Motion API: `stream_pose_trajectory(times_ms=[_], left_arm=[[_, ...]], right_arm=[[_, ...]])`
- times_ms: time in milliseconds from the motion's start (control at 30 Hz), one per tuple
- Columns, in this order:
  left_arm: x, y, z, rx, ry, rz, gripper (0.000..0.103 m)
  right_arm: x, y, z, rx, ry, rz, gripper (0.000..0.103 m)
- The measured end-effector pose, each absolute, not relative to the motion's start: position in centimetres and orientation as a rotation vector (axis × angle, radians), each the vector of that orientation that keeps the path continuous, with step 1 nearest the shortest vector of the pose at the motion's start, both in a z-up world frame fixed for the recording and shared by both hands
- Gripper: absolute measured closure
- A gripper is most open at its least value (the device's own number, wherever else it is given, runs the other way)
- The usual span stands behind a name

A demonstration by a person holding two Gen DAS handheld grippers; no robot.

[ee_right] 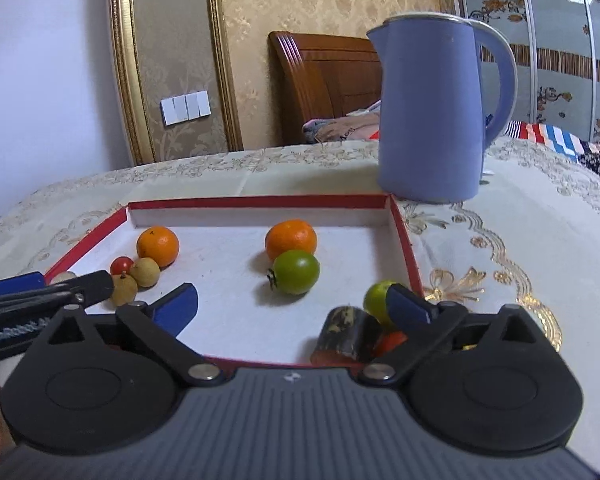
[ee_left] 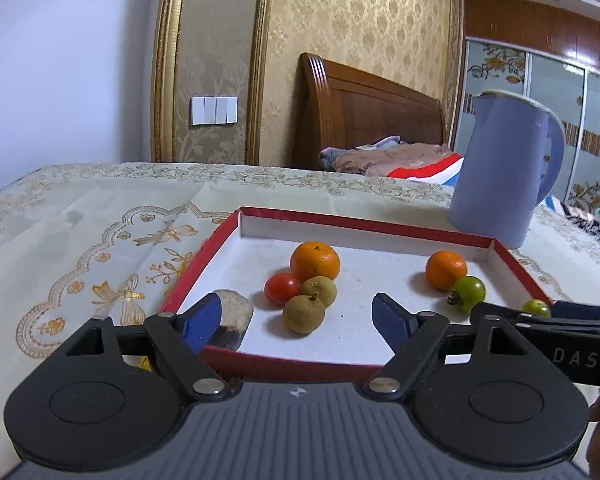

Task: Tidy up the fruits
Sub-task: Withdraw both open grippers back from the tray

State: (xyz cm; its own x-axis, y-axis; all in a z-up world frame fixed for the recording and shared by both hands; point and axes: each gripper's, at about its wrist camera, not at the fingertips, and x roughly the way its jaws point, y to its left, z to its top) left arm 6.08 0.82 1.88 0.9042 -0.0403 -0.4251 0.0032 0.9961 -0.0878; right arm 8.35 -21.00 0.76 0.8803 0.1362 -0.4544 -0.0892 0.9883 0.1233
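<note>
Both jaws spread, empty; right gripper (ee_left: 556, 316) arm reads "DAS".

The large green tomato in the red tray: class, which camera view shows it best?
The right wrist view: the green tomato lies whole and close, calyx visible. The left wrist view shows it smaller, near the right edge, beside an orange.

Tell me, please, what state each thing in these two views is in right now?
Left gripper: jaws open, nothing between them.
Right gripper: jaws open, holding nothing.
Red tray: open-topped, fruit lying in two loose groups.
Blue kettle: upright on the tablecloth behind the tray, lid on.
Green tomato: lying on its side, touching an orange.
</note>
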Motion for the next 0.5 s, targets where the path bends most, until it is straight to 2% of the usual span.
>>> stream_pose_trajectory(times_ms=[500], left_arm=[[3.9,1.9,2.0,-0.105,0.451,-0.054,0.02]], right_arm=[[5.6,-21.6,0.6,0.105,0.457,0.11,0.0]])
